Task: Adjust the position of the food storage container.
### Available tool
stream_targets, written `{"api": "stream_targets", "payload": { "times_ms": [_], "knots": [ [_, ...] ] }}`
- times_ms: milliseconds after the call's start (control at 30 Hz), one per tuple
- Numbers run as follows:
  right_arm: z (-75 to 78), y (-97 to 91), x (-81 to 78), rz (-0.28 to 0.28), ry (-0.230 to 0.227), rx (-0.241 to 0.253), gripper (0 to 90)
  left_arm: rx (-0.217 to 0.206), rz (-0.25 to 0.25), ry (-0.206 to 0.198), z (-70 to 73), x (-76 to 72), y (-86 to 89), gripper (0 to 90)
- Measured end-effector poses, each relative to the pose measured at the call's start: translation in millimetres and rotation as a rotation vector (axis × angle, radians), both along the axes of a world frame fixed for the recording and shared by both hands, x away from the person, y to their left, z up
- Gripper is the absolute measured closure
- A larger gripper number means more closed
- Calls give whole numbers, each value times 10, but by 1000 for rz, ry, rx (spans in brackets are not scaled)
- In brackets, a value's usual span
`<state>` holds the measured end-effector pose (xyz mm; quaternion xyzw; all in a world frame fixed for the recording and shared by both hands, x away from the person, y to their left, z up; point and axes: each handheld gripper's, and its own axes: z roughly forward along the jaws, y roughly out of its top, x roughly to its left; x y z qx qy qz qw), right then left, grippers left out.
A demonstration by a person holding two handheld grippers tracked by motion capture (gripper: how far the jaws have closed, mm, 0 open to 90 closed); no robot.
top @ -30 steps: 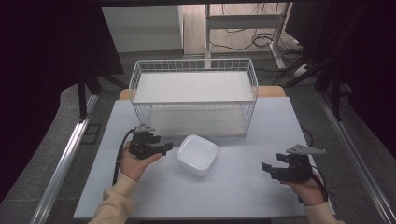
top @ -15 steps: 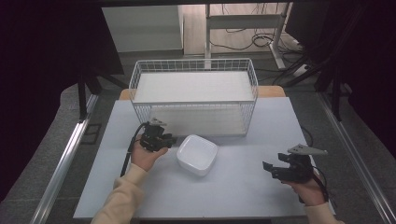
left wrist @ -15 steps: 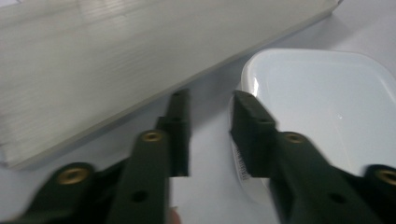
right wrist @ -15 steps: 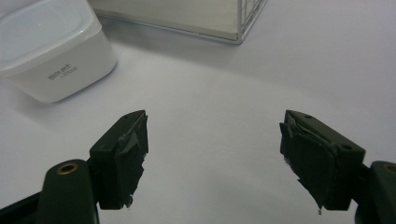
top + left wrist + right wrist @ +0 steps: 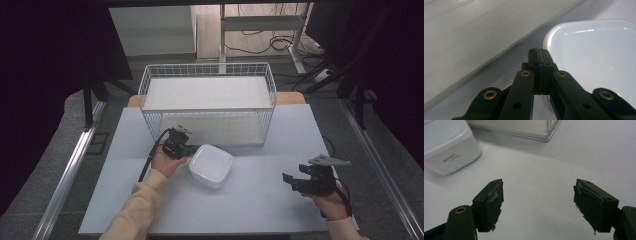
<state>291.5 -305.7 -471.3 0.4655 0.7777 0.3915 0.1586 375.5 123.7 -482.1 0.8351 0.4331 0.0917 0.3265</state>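
So far nothing is gripped: the left claw (image 5: pixel 186 149), jaws pressed together and empty, sits just beside the near rim of the white container (image 5: pixel 211 165) on the bench (image 5: pixel 260 200). The right claw (image 5: pixel 295 182) hangs wide and empty, well apart. The wire basket (image 5: pixel 207 95) beyond looks empty; any grasp remains ahead

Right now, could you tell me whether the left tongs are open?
No: in the left gripper view the left tongs have both black jaws pressed together with nothing between them, just beside the white container's rim.
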Motion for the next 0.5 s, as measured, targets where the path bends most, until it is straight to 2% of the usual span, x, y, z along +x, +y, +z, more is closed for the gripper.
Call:
{"api": "stream_targets", "payload": {
  "times_ms": [67,300,500],
  "knots": [
    [2,-1,0,0,0,0,240,14,-15,0,-1,22,-16,900],
    [-7,4,5,0,4,-3,240,-57,-51,14,-37,42,-70,900],
    [-1,12,-1,3,6,2,240,-65,-92,15,-50,25,-162,900]
  ]
}}
